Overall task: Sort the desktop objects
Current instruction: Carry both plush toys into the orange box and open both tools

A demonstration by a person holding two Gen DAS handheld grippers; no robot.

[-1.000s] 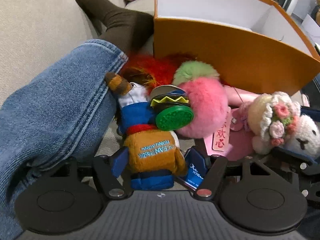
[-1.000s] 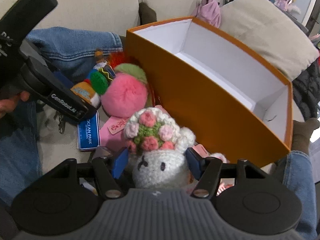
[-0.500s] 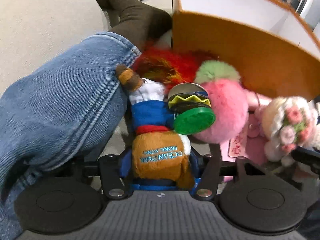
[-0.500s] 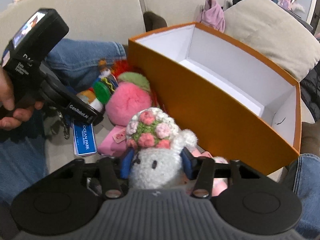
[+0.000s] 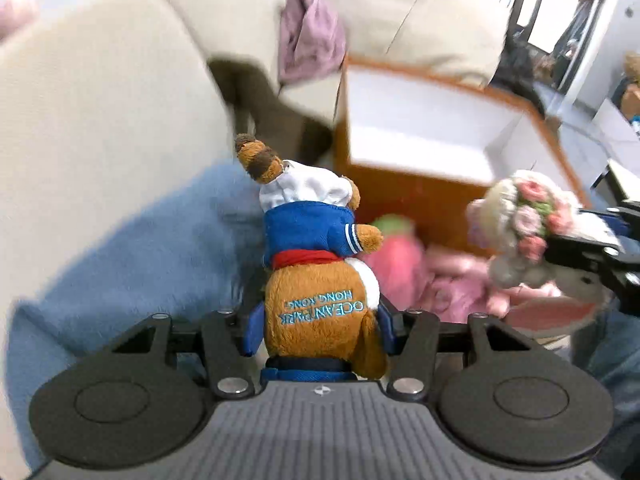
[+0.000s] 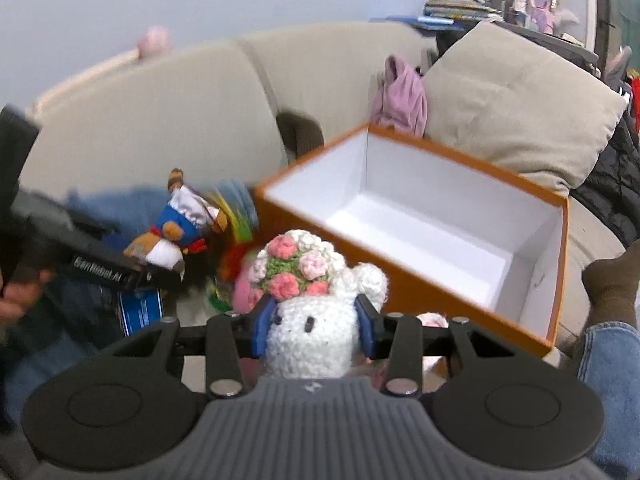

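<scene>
The left gripper point(image 5: 320, 330) has its blue pads pressed into the flanks of a brown plush toy in a blue sailor top point(image 5: 316, 280), jaws closing a touch more as the stuffing gives, and it grips low on the body so the head and cap stand clear above the fingers. The right gripper point(image 6: 316, 326) is likewise closing on a white crochet sheep with a flower crown point(image 6: 310, 312), pinched at the cheeks (the widest, firmest part). Both toys appear lifted off the sofa, held up near the open orange box point(image 6: 472, 308), whose white inside looks empty and seems the sorting destination. A pink pompom point(image 5: 396, 264) lies below beside the box wall, apparently still to be collected.
</scene>
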